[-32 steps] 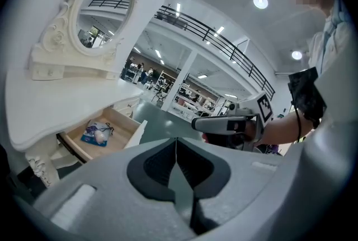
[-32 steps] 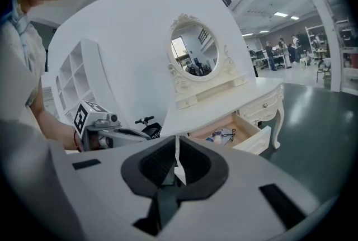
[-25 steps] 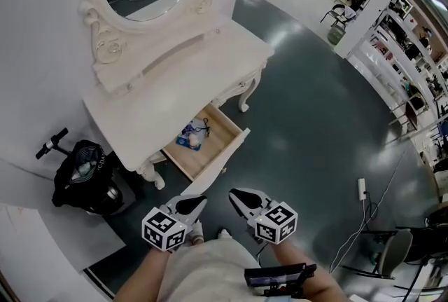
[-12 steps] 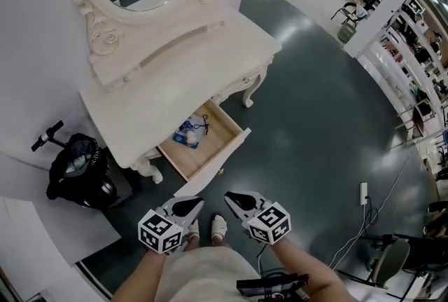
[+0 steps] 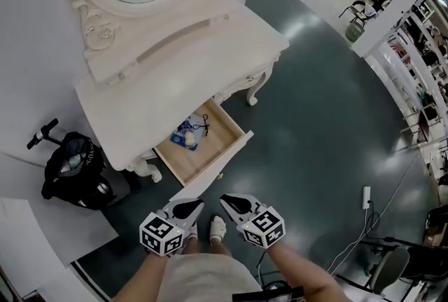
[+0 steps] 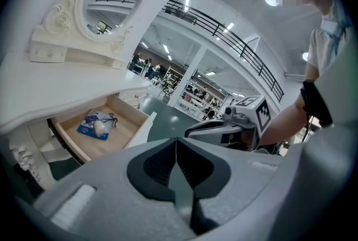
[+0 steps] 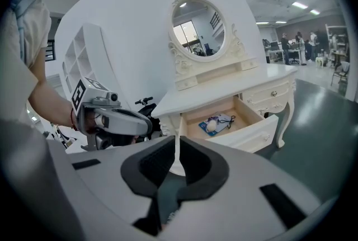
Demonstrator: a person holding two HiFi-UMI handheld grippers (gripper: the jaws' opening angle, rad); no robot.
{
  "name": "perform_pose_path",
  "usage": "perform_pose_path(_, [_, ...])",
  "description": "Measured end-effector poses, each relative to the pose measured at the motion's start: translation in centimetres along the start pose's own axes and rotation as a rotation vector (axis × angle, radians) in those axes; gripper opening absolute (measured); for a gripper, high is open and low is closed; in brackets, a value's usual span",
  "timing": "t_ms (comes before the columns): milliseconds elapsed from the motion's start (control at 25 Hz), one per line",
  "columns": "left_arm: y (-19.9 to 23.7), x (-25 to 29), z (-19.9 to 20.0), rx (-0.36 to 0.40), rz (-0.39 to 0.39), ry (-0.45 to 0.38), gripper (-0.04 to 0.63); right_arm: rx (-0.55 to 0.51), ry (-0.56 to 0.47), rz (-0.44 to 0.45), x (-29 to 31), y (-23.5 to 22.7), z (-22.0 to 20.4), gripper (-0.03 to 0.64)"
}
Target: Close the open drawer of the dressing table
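I held the left hand-held gripper [image 5: 190,208] and the right hand-held gripper [image 5: 234,205] pressed together and empty, side by side; blunt shut tips suit pushing, I judged. The drawer [image 5: 212,145] stood pulled out of the dressing table [image 5: 175,76], well ahead of both tips, its front untouched.

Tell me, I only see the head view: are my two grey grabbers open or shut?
Observer: In the left gripper view, the grey two-jaw left gripper has its jaws together, nothing between them.
Operator: And the other one?
Observer: The right gripper view shows the grey right gripper shut and empty too.
Operator: What does the drawer look like from the front?
Observer: In the right gripper view, the open light wooden drawer shows a white front panel facing that gripper, not touching it.
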State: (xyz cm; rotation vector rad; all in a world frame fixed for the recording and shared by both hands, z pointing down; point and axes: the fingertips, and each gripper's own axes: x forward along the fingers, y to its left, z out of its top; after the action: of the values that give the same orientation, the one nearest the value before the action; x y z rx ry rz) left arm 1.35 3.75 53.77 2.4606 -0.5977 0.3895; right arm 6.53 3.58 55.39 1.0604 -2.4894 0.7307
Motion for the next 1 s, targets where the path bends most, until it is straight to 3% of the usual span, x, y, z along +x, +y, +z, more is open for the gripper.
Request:
perform_pose_path(160, [0.8,0.9,-0.9,-0.034,0.009,-0.001,0.011,0.017,0.008,0.007,1.1,-1.2,-1.0,0.098])
perform_pose_path(1000, [3.0,2.7,-1.4,-0.076,0.002,-0.021,0.011,-0.010,0.121,-0.091,7.0,-8.3,-6.3,0.114])
